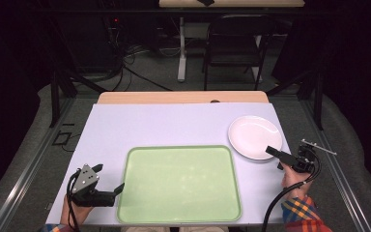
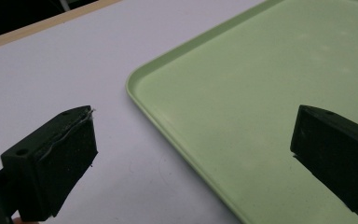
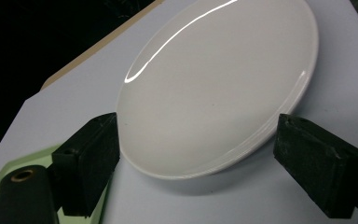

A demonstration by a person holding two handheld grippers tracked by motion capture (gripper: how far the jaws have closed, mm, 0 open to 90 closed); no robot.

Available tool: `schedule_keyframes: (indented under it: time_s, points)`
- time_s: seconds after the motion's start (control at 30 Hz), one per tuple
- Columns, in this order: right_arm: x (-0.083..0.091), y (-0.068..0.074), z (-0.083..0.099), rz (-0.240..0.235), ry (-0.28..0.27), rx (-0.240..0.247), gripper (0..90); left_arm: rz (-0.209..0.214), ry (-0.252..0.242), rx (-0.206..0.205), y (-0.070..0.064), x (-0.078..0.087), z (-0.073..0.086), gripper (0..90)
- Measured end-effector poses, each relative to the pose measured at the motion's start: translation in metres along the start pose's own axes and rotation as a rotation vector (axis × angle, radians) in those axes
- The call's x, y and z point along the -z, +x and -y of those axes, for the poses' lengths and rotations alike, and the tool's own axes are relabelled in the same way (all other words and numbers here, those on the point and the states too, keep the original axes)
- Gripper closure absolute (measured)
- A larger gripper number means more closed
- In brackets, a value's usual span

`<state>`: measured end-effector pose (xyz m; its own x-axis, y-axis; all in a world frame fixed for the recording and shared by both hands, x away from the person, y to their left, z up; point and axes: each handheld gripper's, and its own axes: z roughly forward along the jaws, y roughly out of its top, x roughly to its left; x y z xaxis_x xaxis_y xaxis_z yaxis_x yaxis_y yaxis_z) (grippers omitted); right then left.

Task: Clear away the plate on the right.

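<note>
from above, the green tray (image 1: 179,183) sits empty mid-table, the white plate (image 1: 254,137) off to its right, each gripper parked near its own item. the left gripper (image 2: 193,154) has its jaws apart astride the tray's corner. the right gripper (image 3: 196,163) is spread wide facing the plate's near rim, probably lining up a grab.

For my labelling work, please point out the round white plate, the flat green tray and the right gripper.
round white plate (image 1: 254,135), high view, its middle.
flat green tray (image 1: 178,183), high view, bare floor.
right gripper (image 1: 276,159), high view, between fingertips.
</note>
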<state>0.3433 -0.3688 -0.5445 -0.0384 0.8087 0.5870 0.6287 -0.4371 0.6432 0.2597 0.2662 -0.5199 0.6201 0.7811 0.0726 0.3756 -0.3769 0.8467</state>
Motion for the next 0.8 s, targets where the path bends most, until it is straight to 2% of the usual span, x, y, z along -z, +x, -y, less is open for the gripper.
schedule_keyframes:
  time_s: [0.03,0.23,0.27,0.53,0.63,0.67,0.73,0.8]
  points:
    - [0.0,-0.001,0.0,0.006,-0.001,-0.022,17.0,-0.001,-0.001,-0.001,0.0,0.0,0.0,0.0]
    - [-0.003,-0.007,0.0,0.03,-0.017,-0.063,26.0,0.0,0.0,-0.002,0.0,0.0,0.0,0.0]
    - [-0.004,-0.009,-0.001,0.027,-0.025,-0.085,28.8,0.002,0.007,-0.007,0.0,-0.001,0.0,0.0]
    - [-0.009,-0.016,0.0,0.075,-0.048,-0.154,41.3,0.003,0.005,-0.006,0.0,-0.001,0.0,0.0]
    - [-0.009,-0.021,-0.001,0.053,-0.076,-0.22,45.0,0.005,0.01,-0.008,0.0,-0.001,0.0,0.0]
    - [-0.009,-0.021,-0.001,0.053,-0.076,-0.22,45.0,0.005,0.01,-0.008,0.0,-0.001,0.0,0.0]
    - [-0.011,-0.028,-0.001,0.05,-0.092,-0.276,47.8,0.004,0.012,-0.01,-0.001,-0.001,0.0,0.0]
    - [-0.011,-0.03,-0.002,0.059,-0.09,-0.273,50.3,0.005,0.014,-0.009,-0.001,-0.002,0.0,0.0]
